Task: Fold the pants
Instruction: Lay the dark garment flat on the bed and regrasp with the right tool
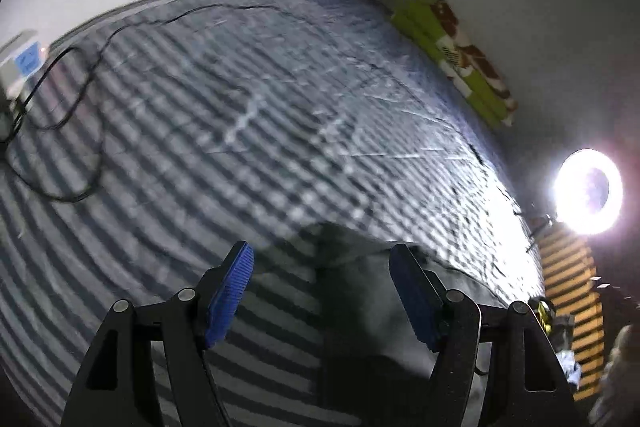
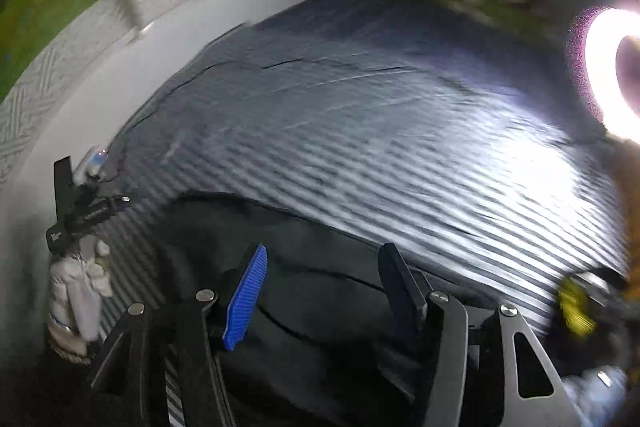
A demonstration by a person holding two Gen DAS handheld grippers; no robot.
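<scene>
Dark pants lie on a bed with a grey and white striped sheet. In the left wrist view my left gripper hovers over the near edge of the pants, jaws wide apart, with nothing pressed between its blue pads. In the right wrist view the pants spread as a wrinkled dark sheet under my right gripper. Its jaws also stand apart and the fabric lies below them, not pinched. A white-gloved hand holds a black device at the left edge.
A bright ring light glares at the bed's right side. A green and brown folded blanket lies along the far wall. A black cable runs to a white box at left. A yellow and black object sits at the bed's right edge.
</scene>
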